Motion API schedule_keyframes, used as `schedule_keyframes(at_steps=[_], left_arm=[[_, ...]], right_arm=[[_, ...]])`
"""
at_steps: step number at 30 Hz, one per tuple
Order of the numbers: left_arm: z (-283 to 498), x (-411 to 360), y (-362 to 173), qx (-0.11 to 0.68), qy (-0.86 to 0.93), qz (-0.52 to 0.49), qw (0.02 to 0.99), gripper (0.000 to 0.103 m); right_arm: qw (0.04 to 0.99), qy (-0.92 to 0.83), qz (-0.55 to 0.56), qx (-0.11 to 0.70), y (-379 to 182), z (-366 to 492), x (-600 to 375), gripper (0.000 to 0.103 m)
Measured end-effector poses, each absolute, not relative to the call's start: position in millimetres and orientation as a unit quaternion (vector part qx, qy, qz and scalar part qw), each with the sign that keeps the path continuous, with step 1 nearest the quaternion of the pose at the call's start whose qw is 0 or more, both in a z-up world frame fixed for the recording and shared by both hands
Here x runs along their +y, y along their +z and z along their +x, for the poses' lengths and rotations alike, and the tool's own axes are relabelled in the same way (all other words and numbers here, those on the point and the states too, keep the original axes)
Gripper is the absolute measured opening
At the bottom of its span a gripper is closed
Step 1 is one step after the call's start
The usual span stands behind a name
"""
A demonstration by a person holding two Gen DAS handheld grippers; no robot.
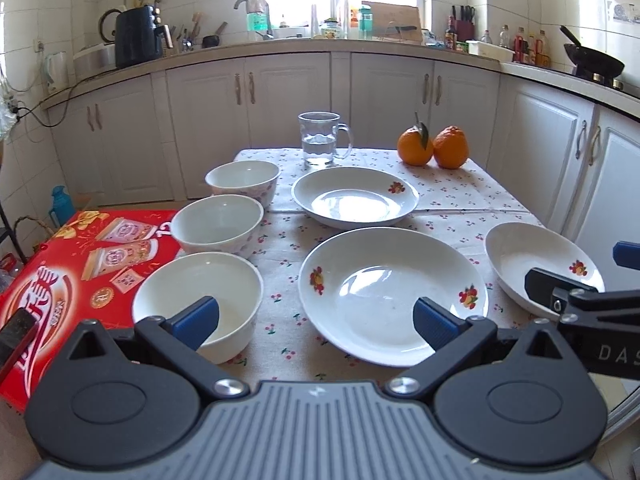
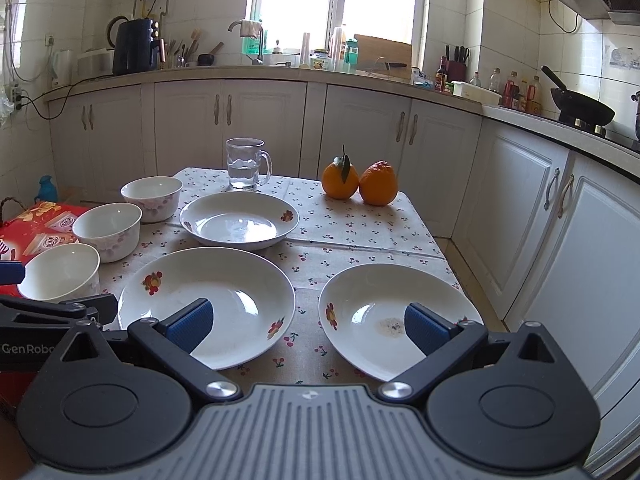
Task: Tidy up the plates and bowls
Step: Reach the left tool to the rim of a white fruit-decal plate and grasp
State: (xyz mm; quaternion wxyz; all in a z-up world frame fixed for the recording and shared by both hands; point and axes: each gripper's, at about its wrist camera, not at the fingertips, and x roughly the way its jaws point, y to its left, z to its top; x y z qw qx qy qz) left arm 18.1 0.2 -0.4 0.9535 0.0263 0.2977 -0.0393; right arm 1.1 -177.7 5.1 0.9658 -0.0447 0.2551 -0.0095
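Both claws agape above plates (image 2: 208,304)

We see our left gripper (image 1: 316,322) low in the frame, fingers spread wide and holding nothing; three bowls (image 1: 218,224) line up left of centre on the cherry-print tablecloth (image 1: 452,200); three plates (image 1: 392,292) sit centre and right; a glass mug (image 1: 320,140) and two oranges (image 1: 432,146) stand beyond; the right gripper (image 1: 580,280) enters at the right edge.

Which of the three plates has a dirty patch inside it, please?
The plate nearest the table's right edge, under the right tool; a brownish speckled smear marks its centre, while the other two look clean.
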Motion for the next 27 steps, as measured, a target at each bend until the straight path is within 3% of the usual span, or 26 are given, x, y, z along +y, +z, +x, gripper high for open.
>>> schedule_keyframes(at_steps=[11, 27], left_arm=[[66, -25, 12, 0.299, -0.132, 0.076, 0.942, 0.102], [166, -134, -12, 0.395, -0.323, 0.135, 0.849, 0.102]], right_arm=[[0.971, 0.02, -0.083, 0.225, 11, 13, -247, 0.103], [0.936, 0.101, -0.028, 0.337, -79, 40, -333, 0.103]])
